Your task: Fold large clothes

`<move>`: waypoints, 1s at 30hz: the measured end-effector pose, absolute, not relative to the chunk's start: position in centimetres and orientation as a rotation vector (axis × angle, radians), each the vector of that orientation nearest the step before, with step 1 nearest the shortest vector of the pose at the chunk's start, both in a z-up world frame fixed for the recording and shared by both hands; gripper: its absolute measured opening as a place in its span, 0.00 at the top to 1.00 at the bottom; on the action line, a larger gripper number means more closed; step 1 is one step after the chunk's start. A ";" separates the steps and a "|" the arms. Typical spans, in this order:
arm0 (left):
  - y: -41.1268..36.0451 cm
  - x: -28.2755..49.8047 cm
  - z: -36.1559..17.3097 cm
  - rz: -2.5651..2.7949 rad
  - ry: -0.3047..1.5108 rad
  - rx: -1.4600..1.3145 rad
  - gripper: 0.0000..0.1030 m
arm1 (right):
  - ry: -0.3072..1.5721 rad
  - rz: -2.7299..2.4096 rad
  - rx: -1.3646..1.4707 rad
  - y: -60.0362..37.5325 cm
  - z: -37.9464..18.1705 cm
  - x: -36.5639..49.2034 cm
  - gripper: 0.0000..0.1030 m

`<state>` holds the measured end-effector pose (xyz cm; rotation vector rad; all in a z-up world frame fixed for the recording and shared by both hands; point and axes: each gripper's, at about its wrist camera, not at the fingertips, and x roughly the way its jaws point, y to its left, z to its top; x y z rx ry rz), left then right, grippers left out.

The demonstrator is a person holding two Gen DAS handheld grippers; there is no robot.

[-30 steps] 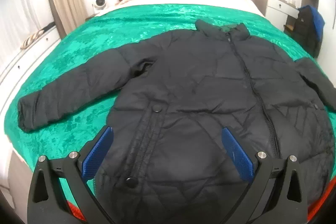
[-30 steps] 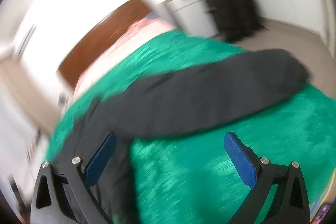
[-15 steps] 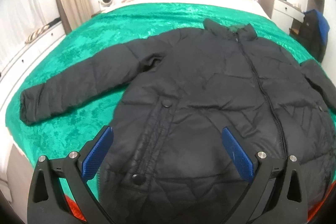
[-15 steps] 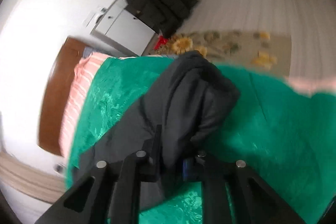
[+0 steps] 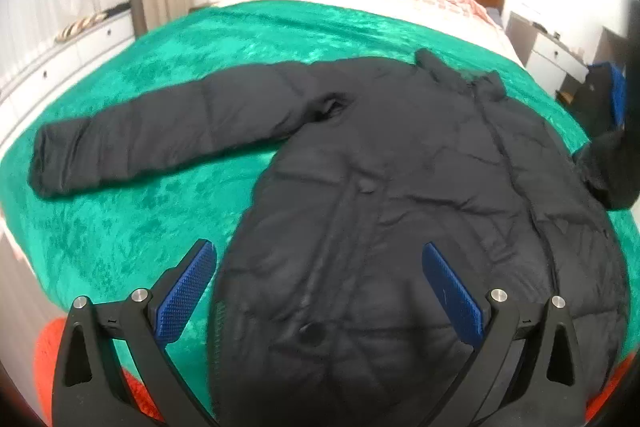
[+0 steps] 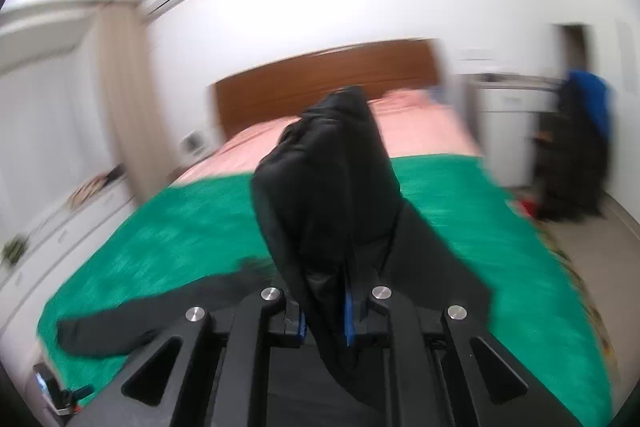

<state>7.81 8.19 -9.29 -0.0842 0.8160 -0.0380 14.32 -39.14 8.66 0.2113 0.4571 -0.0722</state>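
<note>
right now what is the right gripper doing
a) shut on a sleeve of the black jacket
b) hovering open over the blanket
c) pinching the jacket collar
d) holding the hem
a: in the right wrist view the right gripper has its fingers closed on the jacket sleeve, lifted above the green blanket.
</note>
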 end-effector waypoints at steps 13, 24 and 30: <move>11.3 7.1 -11.1 -0.041 0.817 -0.137 0.00 | 0.800 0.254 0.323 -24.0 -9.5 22.3 0.39; 9.5 7.9 -12.4 -0.048 0.892 -0.081 0.00 | 0.707 0.084 0.023 -25.9 -11.3 7.2 0.23; 9.8 7.6 -12.6 -0.028 0.895 -0.062 0.00 | 0.742 0.028 0.113 -26.6 -14.8 7.0 0.23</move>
